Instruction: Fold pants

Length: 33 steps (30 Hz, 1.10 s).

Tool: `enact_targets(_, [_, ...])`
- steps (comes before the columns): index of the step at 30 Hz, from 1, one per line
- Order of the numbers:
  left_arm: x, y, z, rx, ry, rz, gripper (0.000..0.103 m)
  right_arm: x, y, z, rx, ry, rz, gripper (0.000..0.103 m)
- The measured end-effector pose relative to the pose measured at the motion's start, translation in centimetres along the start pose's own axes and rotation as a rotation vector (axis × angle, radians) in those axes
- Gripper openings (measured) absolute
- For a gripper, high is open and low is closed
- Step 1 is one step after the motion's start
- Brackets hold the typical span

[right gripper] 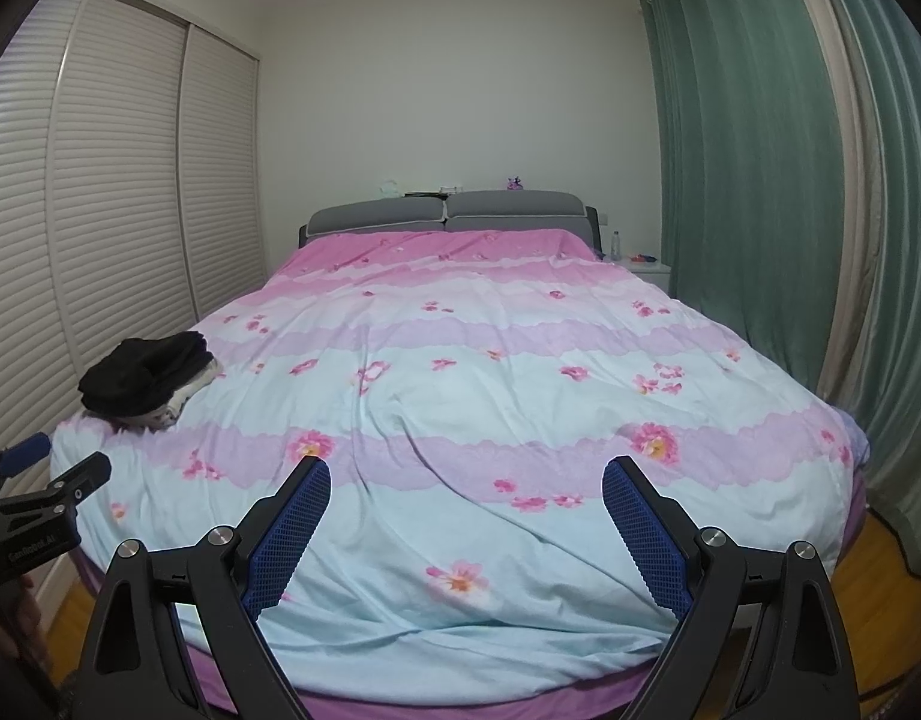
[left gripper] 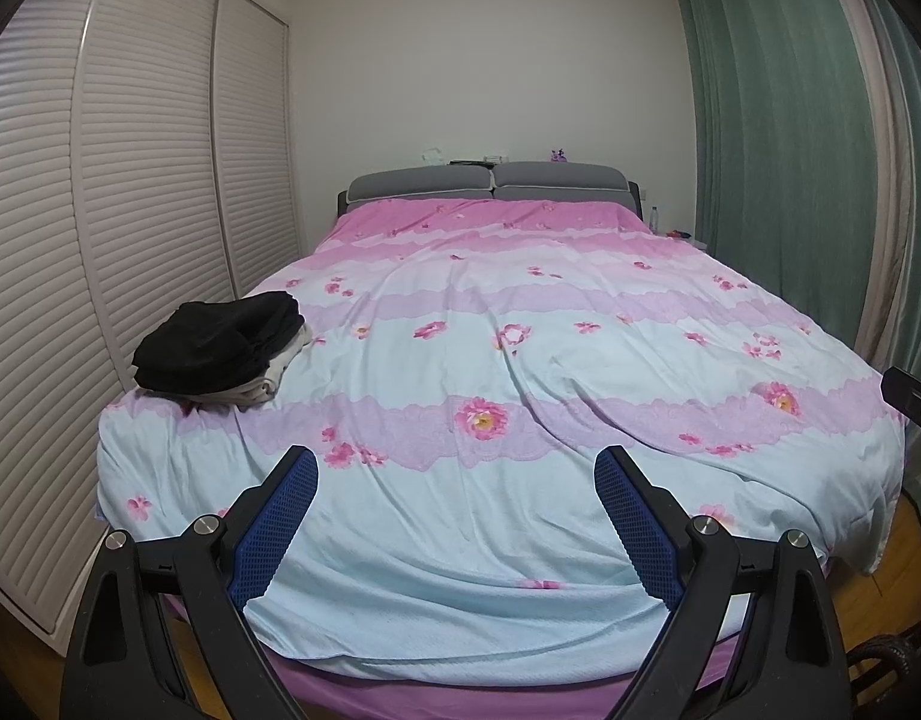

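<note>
A stack of folded dark clothes [left gripper: 220, 348] with a pale garment under it lies on the near left part of the bed; it also shows in the right wrist view [right gripper: 145, 381]. No loose pants lie spread on the bed. My left gripper [left gripper: 455, 462] is open and empty, held above the foot of the bed. My right gripper [right gripper: 466, 471] is open and empty beside it, to the right. The right gripper's tip shows at the right edge of the left wrist view [left gripper: 913, 399]. The left gripper shows at the left edge of the right wrist view [right gripper: 46, 480].
The bed has a pink, lilac and pale blue floral cover [left gripper: 550, 360] and a grey headboard [left gripper: 490, 180]. White louvred wardrobe doors [left gripper: 130, 210] stand on the left. Green curtains [left gripper: 778, 150] hang on the right. A nightstand [right gripper: 643, 264] holds a bottle.
</note>
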<state>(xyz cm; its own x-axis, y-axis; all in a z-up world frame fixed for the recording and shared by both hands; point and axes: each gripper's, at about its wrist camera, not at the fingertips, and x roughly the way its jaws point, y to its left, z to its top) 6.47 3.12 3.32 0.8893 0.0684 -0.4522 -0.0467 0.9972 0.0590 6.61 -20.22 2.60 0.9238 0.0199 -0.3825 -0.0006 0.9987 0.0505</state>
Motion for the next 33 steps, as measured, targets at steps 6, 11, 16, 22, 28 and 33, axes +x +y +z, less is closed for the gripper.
enact_targets(6, [-0.13,-0.15,0.04,0.005,-0.007,0.003,0.095,-0.01,0.00,0.04,-0.002,0.002,0.001,0.093])
enact_targets(11, [-0.38,-0.22,0.19,0.019,-0.019,0.006,0.095,-0.10,0.06,0.19,-0.001,-0.003,0.006,0.093])
enact_targets(16, [-0.46,-0.19,0.20,0.019,-0.020,0.003,0.095,-0.20,0.15,0.20,-0.002,-0.006,0.010,0.093])
enact_targets(22, [-0.61,-0.19,0.28,0.021,-0.022,0.005,0.095,-0.33,0.22,0.19,0.000,-0.009,0.012,0.093])
enact_targets(28, [-0.68,-0.18,0.28,0.022,-0.022,0.013,0.095,-0.33,0.25,0.32,0.000,-0.007,0.015,0.093])
enact_targets(33, [-0.71,-0.39,0.31,0.041,-0.016,-0.004,0.095,-0.35,0.28,0.37,0.002,-0.012,0.017,0.093])
